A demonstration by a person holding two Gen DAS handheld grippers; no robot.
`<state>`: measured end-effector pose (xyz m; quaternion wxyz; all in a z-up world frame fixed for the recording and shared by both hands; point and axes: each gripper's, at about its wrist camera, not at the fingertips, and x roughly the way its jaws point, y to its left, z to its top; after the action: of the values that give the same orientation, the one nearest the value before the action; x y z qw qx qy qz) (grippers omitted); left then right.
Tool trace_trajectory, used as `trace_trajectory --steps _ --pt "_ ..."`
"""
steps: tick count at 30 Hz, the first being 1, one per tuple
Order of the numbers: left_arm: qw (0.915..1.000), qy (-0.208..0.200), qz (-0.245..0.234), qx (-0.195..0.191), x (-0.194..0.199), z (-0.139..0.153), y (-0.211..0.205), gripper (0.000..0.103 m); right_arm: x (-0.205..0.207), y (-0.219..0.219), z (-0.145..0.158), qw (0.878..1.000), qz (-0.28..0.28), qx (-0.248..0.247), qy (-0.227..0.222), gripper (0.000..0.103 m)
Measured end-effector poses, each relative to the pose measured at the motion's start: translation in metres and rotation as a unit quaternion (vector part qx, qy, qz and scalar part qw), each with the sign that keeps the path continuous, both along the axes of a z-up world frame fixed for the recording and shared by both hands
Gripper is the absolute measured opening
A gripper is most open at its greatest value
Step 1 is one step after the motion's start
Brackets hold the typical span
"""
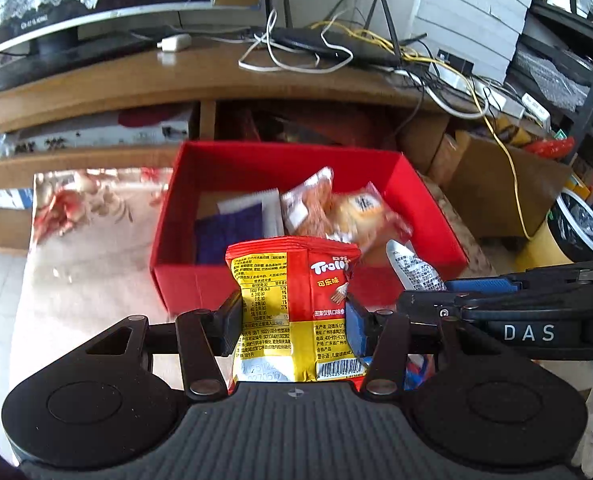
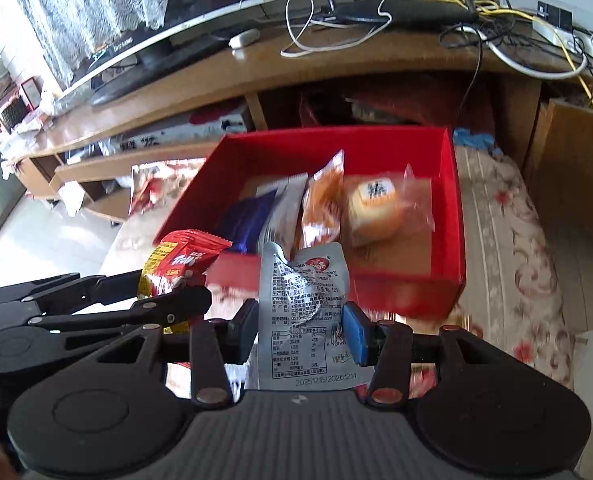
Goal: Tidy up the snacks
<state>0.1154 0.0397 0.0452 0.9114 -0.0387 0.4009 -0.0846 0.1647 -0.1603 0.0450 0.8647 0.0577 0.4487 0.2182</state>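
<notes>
Inside the red box [image 1: 272, 184] four snacks already lie; before its near wall the left tool [image 1: 292, 320] grips a Trolli bag [image 1: 292, 300], the right tool [image 2: 300, 332] a silver pouch [image 2: 302, 300], neither yet placed.

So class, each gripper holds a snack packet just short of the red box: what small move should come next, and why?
Probably carry both forward over the red box and then release. The left gripper pinches the red-yellow gummy packet, the right gripper the silver packet, both short of its near wall.
</notes>
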Motion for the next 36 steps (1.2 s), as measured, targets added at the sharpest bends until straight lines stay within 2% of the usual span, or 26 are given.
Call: trace_trajectory --steps 17,27,36 --pt "0.9988 -0.031 0.008 0.036 0.063 0.005 -0.006 0.056 0.064 0.005 -0.002 0.999 -0.027 -0.001 -0.021 0.049" --pt "0.9987 -0.018 0.019 0.044 0.089 -0.010 -0.005 0.056 0.089 0.013 -0.019 0.999 -0.032 -0.019 -0.014 0.049" --pt "0.9983 0.006 0.027 0.050 0.100 -0.032 -0.003 0.057 0.097 0.024 -0.038 0.998 -0.026 -0.055 -0.012 0.049"
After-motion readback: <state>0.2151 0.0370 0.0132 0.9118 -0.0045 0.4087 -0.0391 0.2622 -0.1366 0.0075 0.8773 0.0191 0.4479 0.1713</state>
